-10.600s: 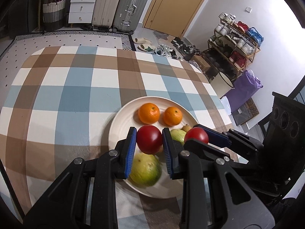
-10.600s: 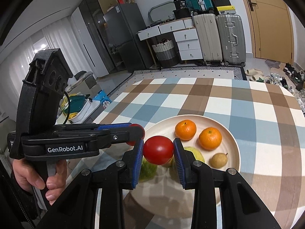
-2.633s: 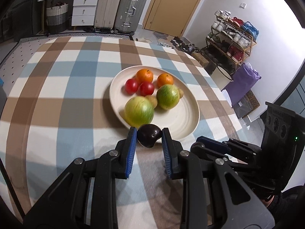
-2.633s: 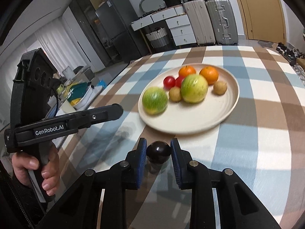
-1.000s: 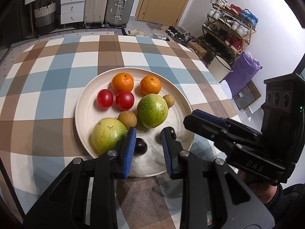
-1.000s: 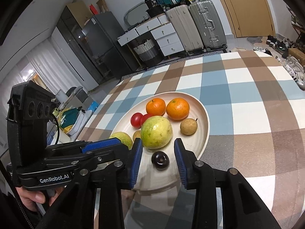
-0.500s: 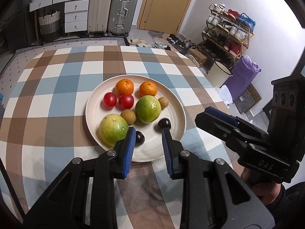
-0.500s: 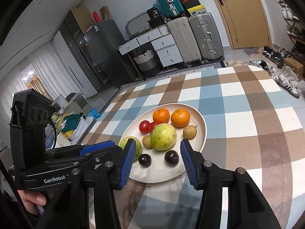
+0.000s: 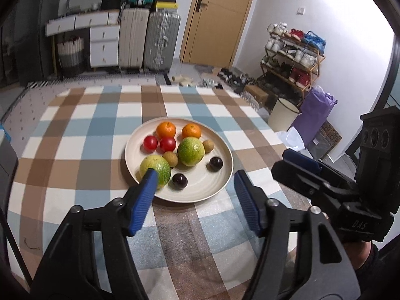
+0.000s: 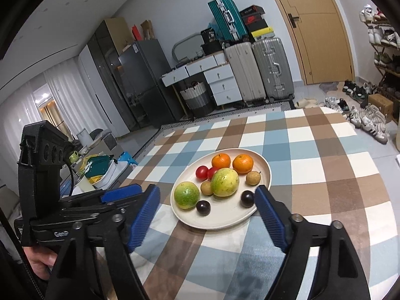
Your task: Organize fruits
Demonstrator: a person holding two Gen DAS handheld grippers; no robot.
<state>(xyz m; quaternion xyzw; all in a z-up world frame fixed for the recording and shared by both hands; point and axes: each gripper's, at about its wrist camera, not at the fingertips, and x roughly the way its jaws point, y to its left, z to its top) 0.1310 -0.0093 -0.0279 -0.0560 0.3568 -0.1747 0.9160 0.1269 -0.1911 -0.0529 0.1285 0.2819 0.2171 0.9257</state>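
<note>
A cream plate on the checked tablecloth holds two oranges, two red tomatoes, two green-yellow round fruits, two small brown fruits and two dark plums. The plate also shows in the right wrist view. My left gripper is open and empty, held above the plate's near edge. My right gripper is open and empty, held back from the plate; it also shows at the right of the left wrist view.
The checked tablecloth covers the table. Beyond the table stand suitcases, a white drawer unit, a wooden door, a shoe rack and a white bin. A fridge stands far left.
Both grippers let go of the dark plums onto the plate, opened wide, and pulled back and up from it. The plate looks smaller and farther now.
</note>
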